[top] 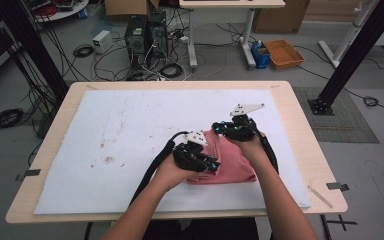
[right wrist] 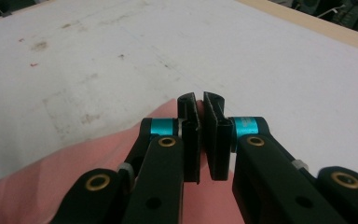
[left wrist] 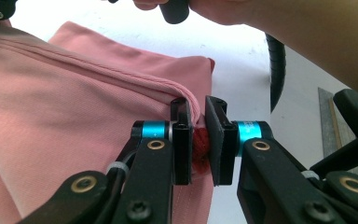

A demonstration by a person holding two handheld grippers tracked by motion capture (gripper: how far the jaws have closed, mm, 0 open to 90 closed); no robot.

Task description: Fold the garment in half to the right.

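both grippers pinch the pink cloth (top: 227, 160) so its fold holds: left gripper (left wrist: 199, 140) clamps the hemmed edge, right gripper (right wrist: 201, 135) is closed at the far corner above the white mat (top: 130, 135).

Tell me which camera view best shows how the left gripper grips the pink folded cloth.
The left gripper view: its jaws pinch the pink folded cloth at a hemmed edge. The high view shows the left gripper on the cloth's near corner, pinch hidden. The right gripper view shows cloth beneath the right gripper.
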